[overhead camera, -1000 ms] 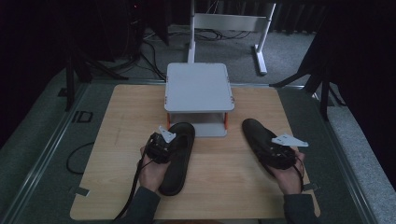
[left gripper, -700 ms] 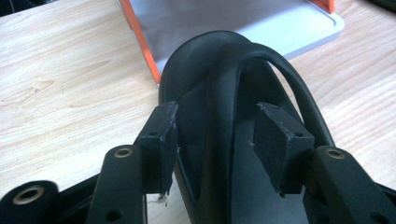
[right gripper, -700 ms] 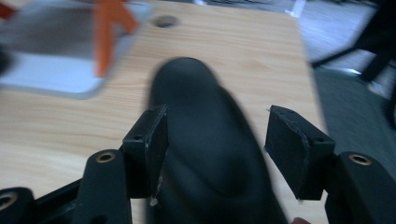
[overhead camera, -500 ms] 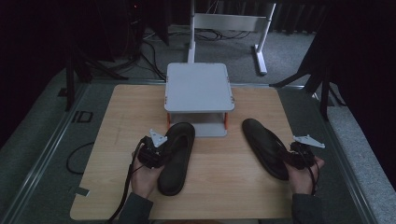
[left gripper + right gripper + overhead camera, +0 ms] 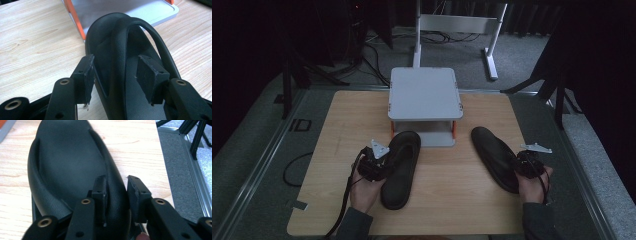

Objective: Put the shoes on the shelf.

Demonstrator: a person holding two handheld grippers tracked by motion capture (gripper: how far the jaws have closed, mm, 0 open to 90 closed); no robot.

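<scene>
The left gripper [image 5: 117,75] straddles the left slipper's [image 5: 125,50] soft strap, jaws apart. The right gripper [image 5: 117,195] pinches the right slipper's [image 5: 70,162] light, flexible, likely grippy rim.

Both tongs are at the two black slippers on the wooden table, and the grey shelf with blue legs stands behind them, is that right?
Not quite: the grey shelf has orange legs, not blue, as the left gripper view shows. The rest holds: left tongs and right tongs are at the two black slippers on the wooden table.
</scene>
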